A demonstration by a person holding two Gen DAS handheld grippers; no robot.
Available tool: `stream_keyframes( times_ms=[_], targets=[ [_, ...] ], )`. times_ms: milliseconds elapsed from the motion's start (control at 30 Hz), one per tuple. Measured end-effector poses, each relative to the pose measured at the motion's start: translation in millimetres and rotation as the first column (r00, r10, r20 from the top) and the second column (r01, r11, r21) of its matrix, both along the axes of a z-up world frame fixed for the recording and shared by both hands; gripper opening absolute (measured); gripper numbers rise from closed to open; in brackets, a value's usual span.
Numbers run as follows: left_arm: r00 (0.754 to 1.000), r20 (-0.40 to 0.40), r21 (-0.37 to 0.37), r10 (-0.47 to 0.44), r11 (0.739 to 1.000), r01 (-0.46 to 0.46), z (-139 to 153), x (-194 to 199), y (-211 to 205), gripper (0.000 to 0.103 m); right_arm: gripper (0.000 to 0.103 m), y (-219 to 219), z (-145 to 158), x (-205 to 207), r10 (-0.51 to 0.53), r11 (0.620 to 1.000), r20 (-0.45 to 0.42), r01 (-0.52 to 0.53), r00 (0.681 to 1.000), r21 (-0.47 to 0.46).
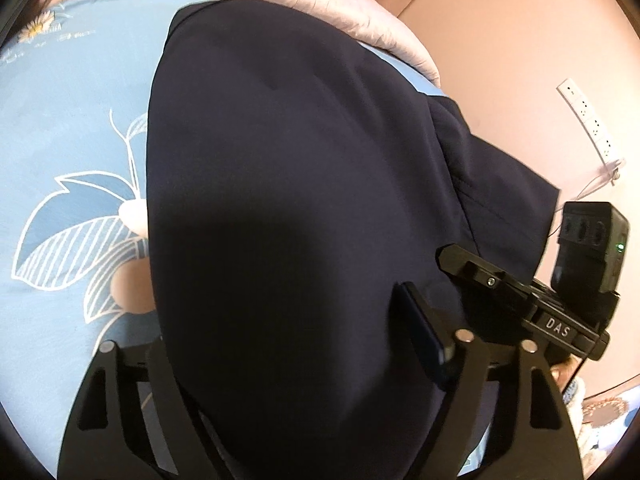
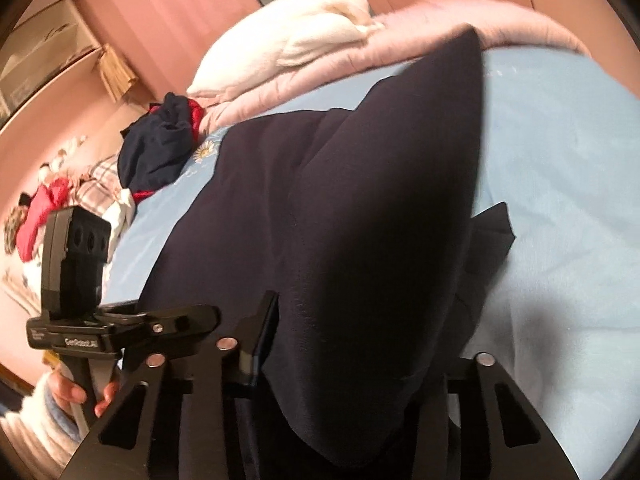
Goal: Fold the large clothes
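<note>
The supporting surface is a bed covered by a light blue sheet [image 1: 72, 140] printed with white-outlined leaves and small daisies. A large dark navy garment [image 1: 288, 184] lies spread across the sheet, its near portion raised off the surface. Along the far edge of the bed rests a pale pink quilt [image 2: 328, 76], bunched into a ridge. A white fleece blanket [image 2: 304, 40] sits on top of that quilt. Near the far corner, beside the quilt, a crumpled pile of navy and red clothing [image 2: 160, 144] lies on the sheet, apart from the spread garment.
</note>
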State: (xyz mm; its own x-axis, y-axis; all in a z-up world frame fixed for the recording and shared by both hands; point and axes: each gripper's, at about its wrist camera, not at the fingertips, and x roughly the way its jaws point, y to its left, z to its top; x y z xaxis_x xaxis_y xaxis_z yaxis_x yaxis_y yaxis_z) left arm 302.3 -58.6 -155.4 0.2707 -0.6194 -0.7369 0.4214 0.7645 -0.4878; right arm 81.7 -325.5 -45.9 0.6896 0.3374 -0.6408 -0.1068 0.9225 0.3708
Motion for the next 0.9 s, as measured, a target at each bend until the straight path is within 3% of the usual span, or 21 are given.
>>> stream_keyframes(
  times_ms=[133,233,900],
  targets=[
    [1.0,0.027,0.004,0.012,1.0,-0.012,6.5,-9.2,6.9,0.067,0.033,11.7,9.6,-4.9,0.005,0.999,0.041,-0.003,0.999,-0.038],
    [0.999,0.045,0.015,0.021,1.0,-0.021,10.4,-12.7,26.8,0.065,0.032,23.3,16.6,-9.9,0.019,0.997,0.073,-0.013,0.997,-0.075],
    [0.994,0.073,0.027,0.086,0.996,-0.088,33.0,-39.1,115.9,0.065,0.032,71.9,37.9,-34.7,0.118,0.992,0.138,-0.109,0.983,-0.07]
  ],
)
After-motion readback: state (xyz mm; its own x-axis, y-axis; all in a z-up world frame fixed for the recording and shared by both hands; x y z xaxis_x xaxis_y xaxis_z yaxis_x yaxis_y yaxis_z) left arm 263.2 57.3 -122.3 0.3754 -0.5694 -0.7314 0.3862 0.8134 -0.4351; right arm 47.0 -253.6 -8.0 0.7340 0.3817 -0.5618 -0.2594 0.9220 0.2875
